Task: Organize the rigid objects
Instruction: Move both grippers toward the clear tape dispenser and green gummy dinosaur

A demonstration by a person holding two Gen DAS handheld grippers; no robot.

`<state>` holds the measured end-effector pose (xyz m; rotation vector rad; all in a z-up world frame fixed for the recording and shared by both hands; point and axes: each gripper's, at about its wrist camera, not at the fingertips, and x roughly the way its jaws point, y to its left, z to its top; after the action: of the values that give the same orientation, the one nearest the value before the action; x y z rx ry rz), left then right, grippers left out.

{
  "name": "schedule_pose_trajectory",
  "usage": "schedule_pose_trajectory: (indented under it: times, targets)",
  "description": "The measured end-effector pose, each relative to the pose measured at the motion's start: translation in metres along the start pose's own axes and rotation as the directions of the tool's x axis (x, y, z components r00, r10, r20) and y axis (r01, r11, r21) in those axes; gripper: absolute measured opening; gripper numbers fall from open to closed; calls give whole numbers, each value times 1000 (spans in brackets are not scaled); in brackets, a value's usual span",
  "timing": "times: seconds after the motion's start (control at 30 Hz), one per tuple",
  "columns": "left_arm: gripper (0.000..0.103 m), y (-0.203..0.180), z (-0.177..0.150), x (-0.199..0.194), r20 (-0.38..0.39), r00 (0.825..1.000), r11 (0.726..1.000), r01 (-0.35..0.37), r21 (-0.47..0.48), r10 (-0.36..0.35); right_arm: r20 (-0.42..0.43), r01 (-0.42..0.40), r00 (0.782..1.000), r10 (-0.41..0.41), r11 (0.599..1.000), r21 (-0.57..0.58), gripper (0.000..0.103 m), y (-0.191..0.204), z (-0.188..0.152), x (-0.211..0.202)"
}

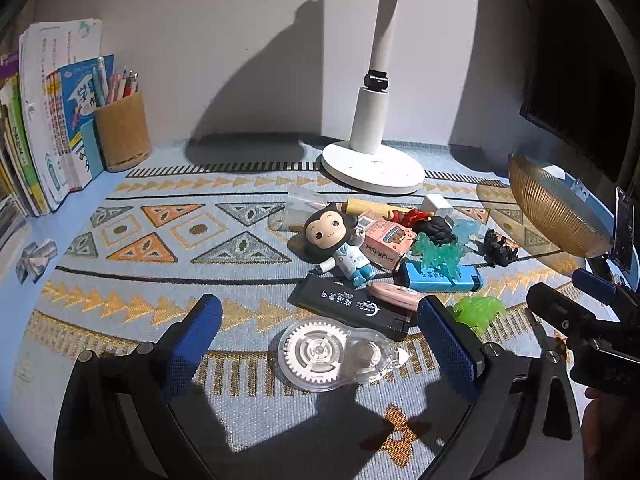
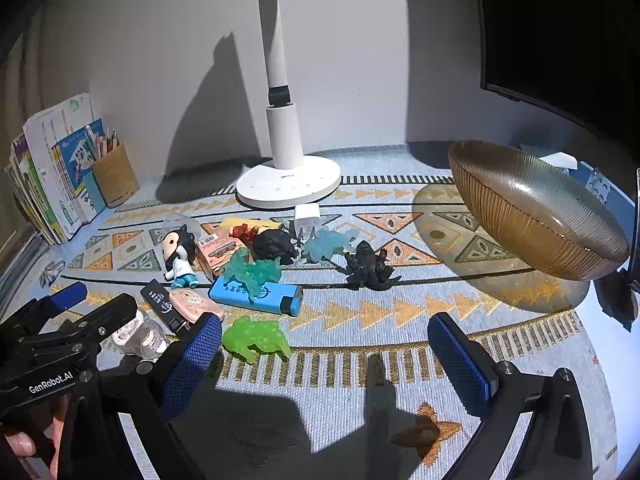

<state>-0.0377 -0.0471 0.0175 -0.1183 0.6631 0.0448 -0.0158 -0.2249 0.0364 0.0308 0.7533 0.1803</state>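
A pile of small objects lies on the patterned mat. A clear correction-tape dispenser point(image 1: 336, 354) lies between the open fingers of my left gripper point(image 1: 320, 340), which is empty. Behind it are a black box point(image 1: 352, 306), a big-headed doll point(image 1: 334, 242), a pink box point(image 1: 384, 244), a blue lighter point(image 1: 440, 278) and a green figure point(image 1: 478, 312). My right gripper point(image 2: 324, 360) is open and empty over bare mat, with the green figure point(image 2: 256, 338) by its left finger. A black dinosaur point(image 2: 366, 268) stands beyond. An amber ribbed bowl point(image 2: 536, 216) sits tilted at the right.
A white lamp base point(image 2: 288, 186) stands at the back centre. Books point(image 1: 36, 136) and a wooden pen cup point(image 1: 122, 132) stand at the back left. A dark monitor point(image 2: 560, 36) is at the right. A white charger point(image 2: 306, 216) lies near the lamp.
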Motion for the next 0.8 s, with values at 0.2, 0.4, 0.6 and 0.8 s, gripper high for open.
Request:
schedule_pose_trajectory:
  times: [0.2,0.4,0.6,0.8]
  targets:
    - [98,1,0,2,-11,1000,1000,-1,-7,1,0,8,1000,-8,1000,-6,103,2,0,0]
    - [98,1,0,3,-16,1000,1000,-3,-4,3,-1,14,1000,-14,1000,-18,103,3,0,1]
    - [98,2,-1,4,-21,1000,1000,-4,-6,4,-4,13,1000,-13,1000,-17,103,3,0,2]
    - [98,3,-1,4,-23,1000,1000,-4,-7,3,-5,14,1000,-14,1000,-18,103,4,-1,1]
